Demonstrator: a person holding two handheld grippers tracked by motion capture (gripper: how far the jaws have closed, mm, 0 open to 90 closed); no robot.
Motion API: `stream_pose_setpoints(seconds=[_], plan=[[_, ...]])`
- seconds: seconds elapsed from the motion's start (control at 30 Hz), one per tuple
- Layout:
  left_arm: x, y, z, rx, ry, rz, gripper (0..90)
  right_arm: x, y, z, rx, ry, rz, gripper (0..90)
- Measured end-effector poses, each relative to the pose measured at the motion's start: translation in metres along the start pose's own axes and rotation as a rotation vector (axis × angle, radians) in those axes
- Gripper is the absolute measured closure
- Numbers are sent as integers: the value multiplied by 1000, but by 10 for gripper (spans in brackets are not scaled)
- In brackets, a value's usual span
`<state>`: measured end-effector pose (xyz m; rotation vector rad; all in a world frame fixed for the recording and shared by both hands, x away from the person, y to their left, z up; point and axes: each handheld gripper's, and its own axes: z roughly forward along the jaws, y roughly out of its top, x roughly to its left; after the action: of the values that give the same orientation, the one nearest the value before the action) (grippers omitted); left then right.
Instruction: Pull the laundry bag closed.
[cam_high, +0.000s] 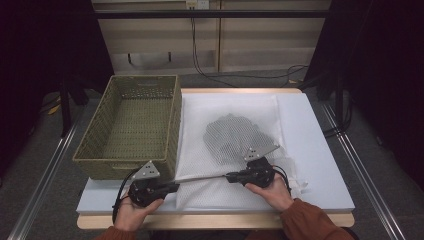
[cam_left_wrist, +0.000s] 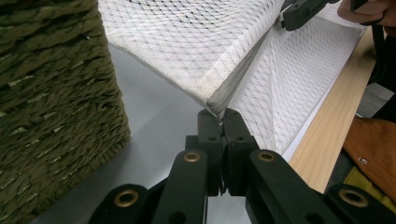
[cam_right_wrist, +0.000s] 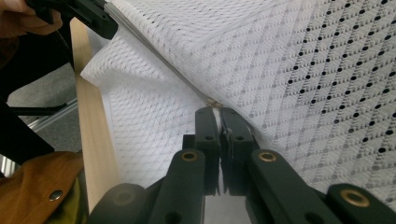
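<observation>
A white mesh laundry bag (cam_high: 200, 115) lies on the table with a dark grey garment (cam_high: 232, 137) inside it. Its near edge is lifted and pulled taut between the two grippers. My left gripper (cam_high: 175, 186) is shut on the left end of that edge, just in front of the basket. In the left gripper view the jaws (cam_left_wrist: 222, 114) pinch the bag's seamed corner (cam_left_wrist: 219, 93). My right gripper (cam_high: 227, 176) is shut on the same edge farther right. In the right gripper view its jaws (cam_right_wrist: 215, 109) clamp the mesh (cam_right_wrist: 280, 60) at the seam.
An olive woven basket (cam_high: 92, 135) stands empty at the table's left, close beside the bag and the left gripper. A pale grey mat (cam_high: 320, 150) covers the tabletop, with a wooden edge (cam_right_wrist: 91, 130) at the near side. Cables run along the floor behind.
</observation>
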<state>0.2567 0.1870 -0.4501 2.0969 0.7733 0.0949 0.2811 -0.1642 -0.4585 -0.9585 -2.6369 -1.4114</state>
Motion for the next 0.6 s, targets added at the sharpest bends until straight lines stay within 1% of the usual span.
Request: stream_pose_setpoints(seconds=[0.13,0.23,0.37,0.4,0.5,0.53,0.6], plan=[[-1,0,0,3,3,4,878,-1,0,0,0,-1,1,872],[-1,0,-1,-3,-1,-1,879,-1,0,0,0,-4,1,873],[-1,1,-1,-1,9,2,879,-3,0,-1,-5,-6,1,872],[-1,0,-1,-8,0,0,879,-3,0,-2,-6,-3,5,872],[-2,1,-1,-9,7,3,879,-2,0,-3,-8,-6,4,872],[-2,1,-1,-17,13,3,879,-2,0,-3,-7,-10,4,872],[-2,1,-1,-10,8,6,878,-3,-1,-4,-7,-7,8,872]])
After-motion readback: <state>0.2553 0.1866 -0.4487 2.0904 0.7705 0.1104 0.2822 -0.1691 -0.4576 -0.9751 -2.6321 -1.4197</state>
